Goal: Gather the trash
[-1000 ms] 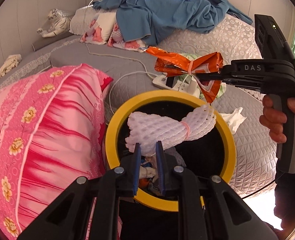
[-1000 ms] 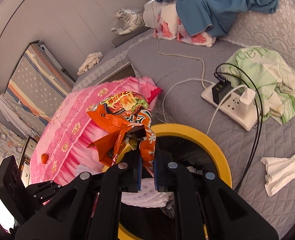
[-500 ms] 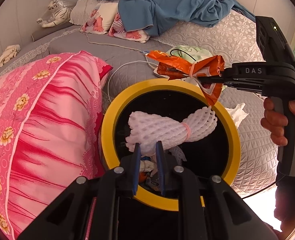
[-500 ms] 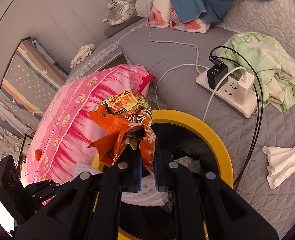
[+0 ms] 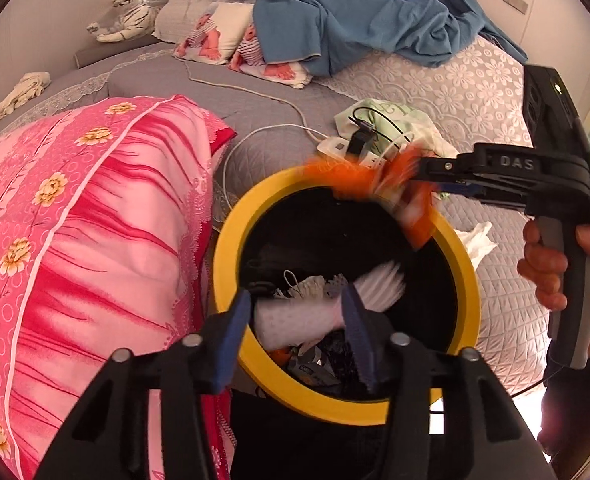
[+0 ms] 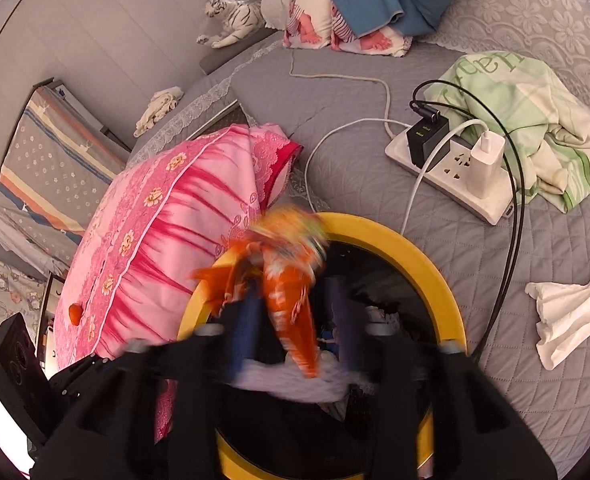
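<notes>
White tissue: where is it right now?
The crumpled white tissue lies on the grey bedspread, right side of the right wrist view, just past the yellow bin rim and below the power strip.

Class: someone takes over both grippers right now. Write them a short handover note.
Left gripper: jaws opening, white foam net dropping between them into the yellow-rimmed bin.
Right gripper: jaws opening, orange snack wrapper slipping out over the bin.
Done: both pieces are released above the bin.
Left: crumpled white tissue on the grey bedcover, right of the bin.
</notes>
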